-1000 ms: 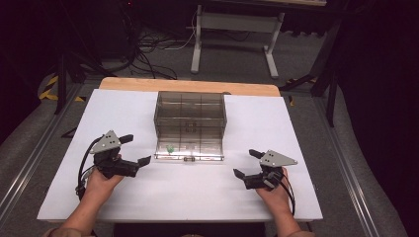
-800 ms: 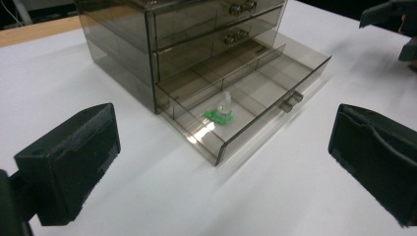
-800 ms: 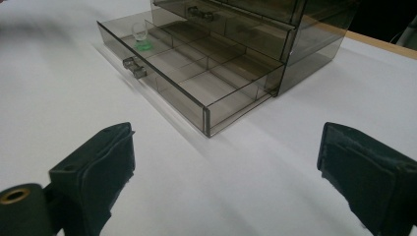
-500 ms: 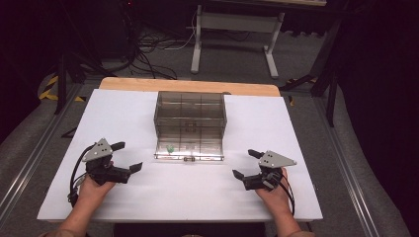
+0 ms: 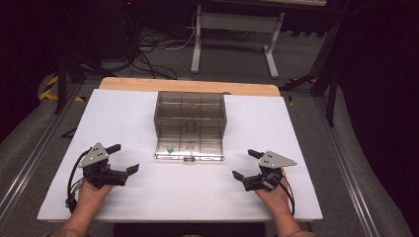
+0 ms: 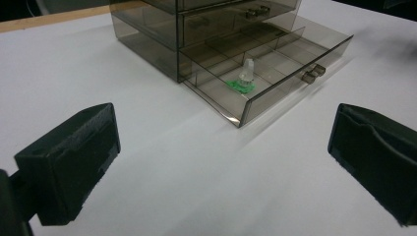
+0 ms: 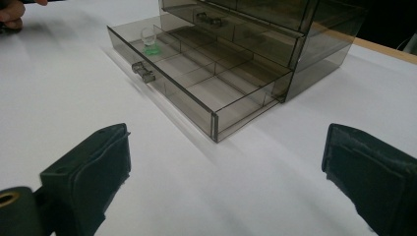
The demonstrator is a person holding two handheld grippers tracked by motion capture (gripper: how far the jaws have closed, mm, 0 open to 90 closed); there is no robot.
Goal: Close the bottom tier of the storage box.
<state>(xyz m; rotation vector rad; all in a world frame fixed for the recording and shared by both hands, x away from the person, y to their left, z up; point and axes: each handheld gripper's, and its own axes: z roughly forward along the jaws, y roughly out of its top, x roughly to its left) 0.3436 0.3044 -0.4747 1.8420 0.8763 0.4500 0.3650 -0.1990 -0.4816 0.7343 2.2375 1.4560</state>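
Observation:
A smoky clear drawer cabinet [image 5: 190, 116] stands mid-table, and its bottom drawer [image 5: 188, 150] is pulled out toward me. In that drawer's left compartment lies a small clear piece on a green base [image 5: 170, 148] [image 6: 244, 78] [image 7: 150, 42]. My left gripper [image 5: 123, 159] is open on the table's left, apart from the cabinet, nothing between its jaws. On the right my right gripper [image 5: 245, 164] is open too, and it holds nothing. The drawer handle [image 6: 313, 73] [image 7: 143, 72] faces the front edge.
The white table [image 5: 118, 113] has bare room on both sides of the cabinet and in front of the drawer. A wooden strip [image 5: 128, 84] runs along its far edge. Beyond are cables and a white stand's legs [image 5: 197, 49] on the floor.
My left gripper has drawn back toward me and to the left, away from the drawer. The right gripper has hardly moved.

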